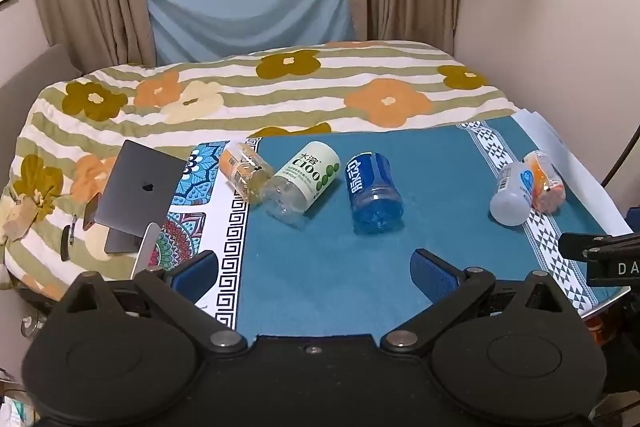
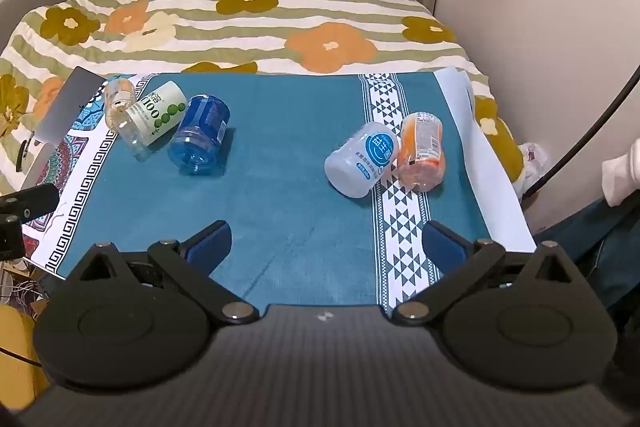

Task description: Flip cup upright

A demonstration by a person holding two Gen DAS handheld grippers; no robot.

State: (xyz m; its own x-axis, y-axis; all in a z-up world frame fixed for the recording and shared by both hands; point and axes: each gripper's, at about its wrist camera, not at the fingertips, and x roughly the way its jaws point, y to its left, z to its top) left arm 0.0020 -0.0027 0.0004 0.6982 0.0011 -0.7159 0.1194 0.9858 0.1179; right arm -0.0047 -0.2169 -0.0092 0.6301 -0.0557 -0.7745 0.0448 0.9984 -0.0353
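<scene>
Both grippers, left gripper (image 1: 316, 267) and right gripper (image 2: 326, 239), hang wide open and empty over the teal cloth (image 2: 288, 187). Ahead lie five cups on their sides (none upright): the white cup (image 2: 360, 163) touching the orange cup (image 2: 422, 153) nearest the right gripper, the blue cup (image 1: 374, 191) beyond the left.

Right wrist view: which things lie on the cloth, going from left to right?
Clear cup → green-label cup → blue cup → white cup → orange cup. All five lie on their sides; the first three touch in one cluster, and the last two lie side by side.
</scene>
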